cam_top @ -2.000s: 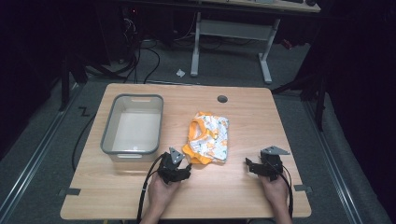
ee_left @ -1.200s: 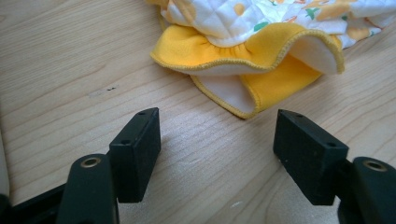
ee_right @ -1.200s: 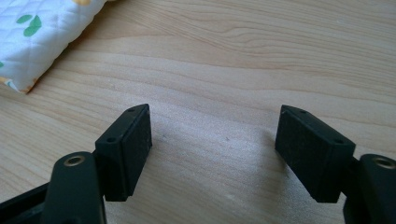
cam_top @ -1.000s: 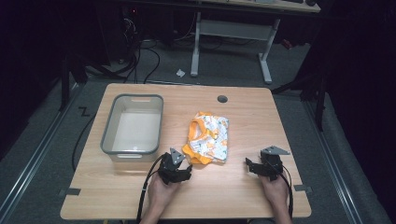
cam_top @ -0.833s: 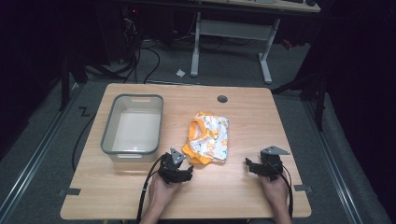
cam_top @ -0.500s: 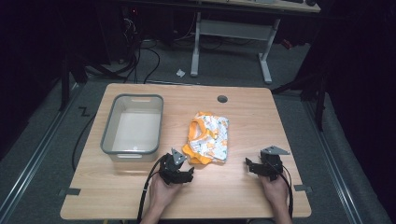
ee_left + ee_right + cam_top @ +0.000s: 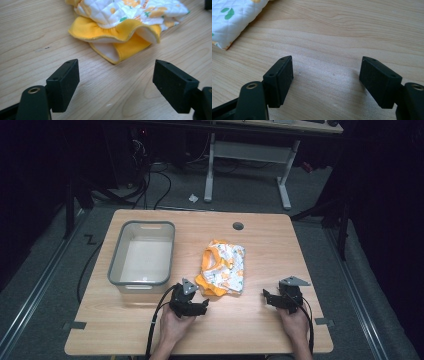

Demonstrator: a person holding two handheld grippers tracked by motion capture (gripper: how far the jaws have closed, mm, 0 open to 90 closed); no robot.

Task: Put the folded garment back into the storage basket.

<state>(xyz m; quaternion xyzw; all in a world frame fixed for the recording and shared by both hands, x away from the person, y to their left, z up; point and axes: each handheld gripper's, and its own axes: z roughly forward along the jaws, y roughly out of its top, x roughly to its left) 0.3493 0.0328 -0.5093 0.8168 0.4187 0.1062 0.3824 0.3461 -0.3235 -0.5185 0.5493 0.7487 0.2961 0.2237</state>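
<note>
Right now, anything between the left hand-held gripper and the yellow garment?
Nothing visible. The left hand-held gripper has its jaws open, and bare wooden table lies between them and the quilted yellow-and-white garment just ahead. The grey bin sits off to the side.

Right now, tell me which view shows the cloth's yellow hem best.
The left gripper view: the yellow hem lies close ahead of the open jaws, folds clear. The high view shows the whole cloth small; the right gripper view catches a white quilted corner.

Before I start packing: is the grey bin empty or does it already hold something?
Empty. The high view shows the grey bin with a bare pale floor; the yellow garment lies outside it on the table.
</note>
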